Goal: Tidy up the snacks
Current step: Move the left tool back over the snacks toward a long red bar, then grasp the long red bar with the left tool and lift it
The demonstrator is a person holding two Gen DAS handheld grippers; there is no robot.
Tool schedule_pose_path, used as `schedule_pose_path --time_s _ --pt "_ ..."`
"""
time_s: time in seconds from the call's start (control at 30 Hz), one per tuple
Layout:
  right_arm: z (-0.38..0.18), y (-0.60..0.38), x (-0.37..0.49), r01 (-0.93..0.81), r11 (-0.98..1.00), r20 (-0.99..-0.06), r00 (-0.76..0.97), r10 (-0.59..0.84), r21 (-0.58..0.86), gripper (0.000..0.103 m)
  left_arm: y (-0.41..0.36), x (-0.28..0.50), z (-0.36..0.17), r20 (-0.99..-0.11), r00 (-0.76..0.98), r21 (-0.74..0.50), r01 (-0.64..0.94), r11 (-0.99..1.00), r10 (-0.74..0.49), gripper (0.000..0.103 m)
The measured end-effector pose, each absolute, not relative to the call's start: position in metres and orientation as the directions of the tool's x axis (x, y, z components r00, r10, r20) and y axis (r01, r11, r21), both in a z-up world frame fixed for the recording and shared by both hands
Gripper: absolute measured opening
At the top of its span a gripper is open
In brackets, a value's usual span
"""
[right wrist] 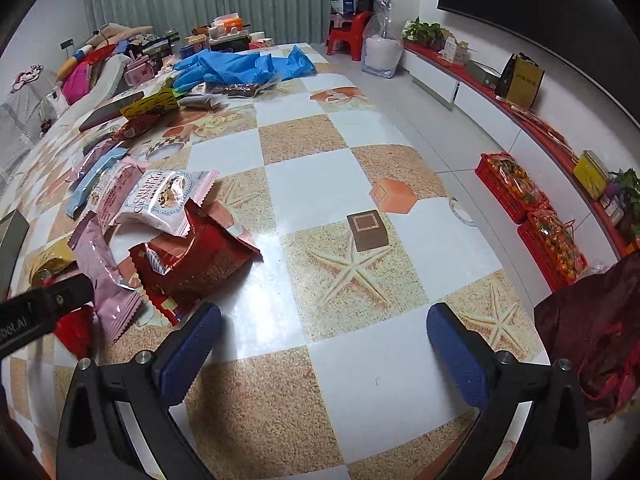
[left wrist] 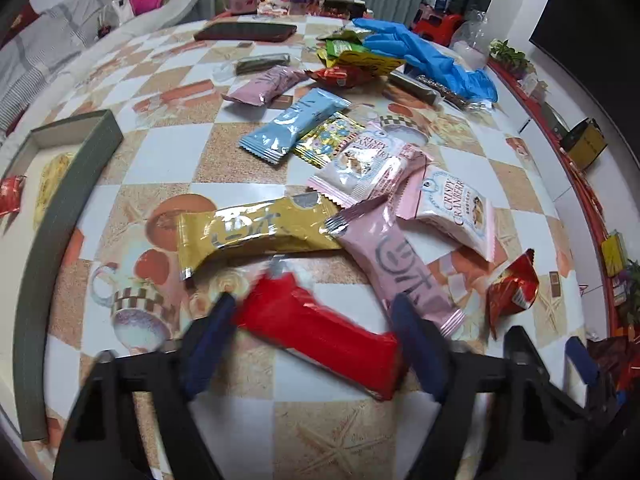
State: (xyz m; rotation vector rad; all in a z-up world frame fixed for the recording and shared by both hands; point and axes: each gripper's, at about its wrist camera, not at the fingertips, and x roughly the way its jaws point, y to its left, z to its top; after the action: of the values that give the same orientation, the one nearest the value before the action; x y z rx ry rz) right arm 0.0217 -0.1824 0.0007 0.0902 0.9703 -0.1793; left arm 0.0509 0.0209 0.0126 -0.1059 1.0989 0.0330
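In the left wrist view a red snack packet [left wrist: 320, 332] lies between the blue pads of my left gripper [left wrist: 316, 320]; the jaws close around its ends, and the image is blurred there. Beyond it lie a gold packet [left wrist: 256, 228], a pink packet [left wrist: 396, 268], two Crispy Cranberry packs [left wrist: 368, 164], a light blue packet [left wrist: 292, 124] and a crumpled red bag [left wrist: 512, 292]. A grey-green box [left wrist: 68, 208] stands at the left with a red pack inside. My right gripper [right wrist: 324, 336] is open and empty over bare tablecloth, right of the crumpled red bag [right wrist: 192, 256].
More snacks and blue gloves [left wrist: 424, 52] lie at the table's far end, with a dark flat case [left wrist: 244, 32]. The table's right edge [right wrist: 460, 200] drops to the floor, where red crates of oranges [right wrist: 532, 216] stand. A dark red bag [right wrist: 596, 344] hangs at the near right.
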Motion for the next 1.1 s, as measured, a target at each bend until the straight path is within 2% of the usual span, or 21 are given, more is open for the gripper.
schedule_pose_path --time_s 0.07,0.1,0.33,0.5,0.63,0.67,0.77,0.83,0.9,0.93,0.97,1.03,1.1 --pt "0.001 -0.183 0.021 0.190 0.982 -0.825 0.556 -0.103 0.006 0.103 0.028 0.041 0.013 -0.877 0.480 -0.071 -0.062 0.996 -0.033 0.044" --pt "0.002 -0.184 0.021 0.190 0.982 -0.825 0.557 -0.100 0.009 0.103 0.034 0.036 0.014 -0.870 0.490 -0.093 -0.048 0.995 -0.057 0.041" --pt "0.003 -0.185 0.020 0.184 0.983 -0.822 0.563 -0.087 0.022 0.103 0.070 0.007 0.015 -0.830 0.502 -0.218 0.108 0.970 -0.242 0.041" --pt "0.002 -0.184 0.021 0.182 0.983 -0.824 0.559 -0.095 0.010 0.103 0.092 -0.008 0.017 -0.825 0.489 -0.314 0.020 0.949 -0.283 0.047" --pt "0.002 -0.184 0.020 0.178 0.984 -0.825 0.557 -0.096 0.006 0.103 0.086 -0.023 0.021 -0.833 0.506 -0.277 -0.032 0.960 -0.223 0.077" --pt "0.002 -0.183 0.021 0.178 0.984 -0.825 0.558 -0.096 0.006 0.103 0.086 -0.027 0.022 -0.833 0.512 -0.275 -0.052 0.960 -0.211 0.081" --pt "0.002 -0.183 0.020 0.178 0.984 -0.825 0.557 -0.098 0.003 0.103 0.077 -0.027 0.016 -0.858 0.477 -0.257 -0.075 0.963 -0.192 0.080" --pt "0.002 -0.182 0.021 0.177 0.984 -0.826 0.555 -0.101 -0.001 0.103 0.060 -0.027 0.015 -0.866 0.486 -0.163 -0.048 0.986 -0.119 0.079" --pt "0.002 -0.182 0.020 0.176 0.984 -0.825 0.556 -0.099 0.000 0.103 0.047 -0.029 0.013 -0.854 0.512 -0.107 0.000 0.994 -0.092 0.064" --pt "0.002 -0.182 0.020 0.175 0.985 -0.825 0.557 -0.096 0.004 0.103 0.041 -0.030 0.013 -0.848 0.525 -0.071 0.025 0.997 -0.073 0.046" --pt "0.002 -0.183 0.020 0.174 0.985 -0.824 0.560 -0.091 0.010 0.103 0.037 -0.031 0.013 -0.843 0.533 -0.050 0.048 0.998 -0.068 0.034" --pt "0.003 -0.185 0.018 0.172 0.985 -0.821 0.566 -0.078 0.025 0.103 0.034 -0.031 0.012 -0.834 0.548 -0.019 0.093 0.996 -0.067 0.025" --pt "0.004 -0.188 0.016 0.171 0.984 -0.815 0.576 -0.058 0.052 0.103 0.040 -0.025 0.011 -0.821 0.568 0.009 0.113 0.994 -0.058 0.025"
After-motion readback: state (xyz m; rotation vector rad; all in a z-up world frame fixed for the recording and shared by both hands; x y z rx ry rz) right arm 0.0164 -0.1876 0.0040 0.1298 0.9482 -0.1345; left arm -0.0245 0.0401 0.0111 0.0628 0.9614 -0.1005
